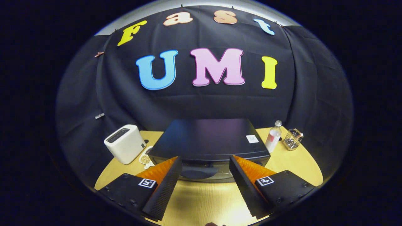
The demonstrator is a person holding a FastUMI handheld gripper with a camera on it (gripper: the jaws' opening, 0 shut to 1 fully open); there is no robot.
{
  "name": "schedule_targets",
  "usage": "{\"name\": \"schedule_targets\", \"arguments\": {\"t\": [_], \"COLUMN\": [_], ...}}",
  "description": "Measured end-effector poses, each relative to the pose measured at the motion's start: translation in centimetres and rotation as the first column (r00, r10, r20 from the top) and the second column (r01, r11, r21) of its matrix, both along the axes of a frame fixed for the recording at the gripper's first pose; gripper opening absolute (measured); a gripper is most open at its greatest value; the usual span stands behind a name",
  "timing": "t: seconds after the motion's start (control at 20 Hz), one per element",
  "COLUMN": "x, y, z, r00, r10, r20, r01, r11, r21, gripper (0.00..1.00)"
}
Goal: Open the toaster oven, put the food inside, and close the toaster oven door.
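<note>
1. The gripper point(205, 164) hangs over the pale wooden tabletop point(201, 201) with its two fingers spread wide apart; nothing sits between them and they hold nothing.
2. The black box-shaped toaster oven point(209, 139) stands on the table just ahead of the fingertips, its flat dark top facing the camera and a small white sticker point(252, 138) near the top's right rear corner.
3. The oven's glass door point(205, 172) shows in the gap between the fingers, below the top's front edge. It looks shut, though the steep downward angle makes that hard to confirm.
4. A white rounded plastic two-slot toaster point(125, 143) stands on the table left of the oven, apart from it.
5. Just beside that toaster, between it and the oven's left front corner, lies a small white dish with pale brownish food point(145, 159); what the food is cannot be made out.
6. To the right of the oven stands a clear plastic bottle with a pale cap point(273, 137), upright and close to the oven's right side.
7. Further right, a wire-mesh metal holder point(292, 139) sits near the table's far edge.
</note>
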State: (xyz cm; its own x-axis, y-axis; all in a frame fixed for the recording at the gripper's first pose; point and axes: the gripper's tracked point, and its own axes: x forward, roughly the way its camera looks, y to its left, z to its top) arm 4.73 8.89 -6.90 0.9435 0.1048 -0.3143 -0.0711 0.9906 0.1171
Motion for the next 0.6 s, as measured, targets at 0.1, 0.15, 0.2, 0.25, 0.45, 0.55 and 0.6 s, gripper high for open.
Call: {"name": "schedule_targets", "arguments": {"t": [0.1, 0.15, 0.2, 0.25, 0.45, 0.55, 0.6], "x": [-0.6, -1.2, -1.8, -2.7, -6.8, -8.4, -8.9], "y": [-1.2, -2.1, -2.9, -4.0, -7.3, -8.5, -9.1], "z": [3.6, 5.2, 6.5, 7.5, 9.7, 10.1, 10.1], "r00": [0.997, 0.994, 0.989, 0.985, 0.969, 0.963, 0.960], "r10": [-0.011, -0.025, -0.038, -0.060, -0.124, -0.151, -0.165], "r20": [0.078, 0.111, 0.142, 0.163, 0.213, 0.224, 0.224], "r01": [0.009, 0.023, 0.037, 0.059, 0.123, 0.150, 0.163], "r11": [1.000, 1.000, 0.999, 0.998, 0.992, 0.988, 0.986], "r21": [0.018, 0.017, 0.015, 0.011, 0.016, 0.021, 0.027], "gripper": [0.99, 1.00, 0.99, 0.99, 0.99, 0.99, 0.99]}}
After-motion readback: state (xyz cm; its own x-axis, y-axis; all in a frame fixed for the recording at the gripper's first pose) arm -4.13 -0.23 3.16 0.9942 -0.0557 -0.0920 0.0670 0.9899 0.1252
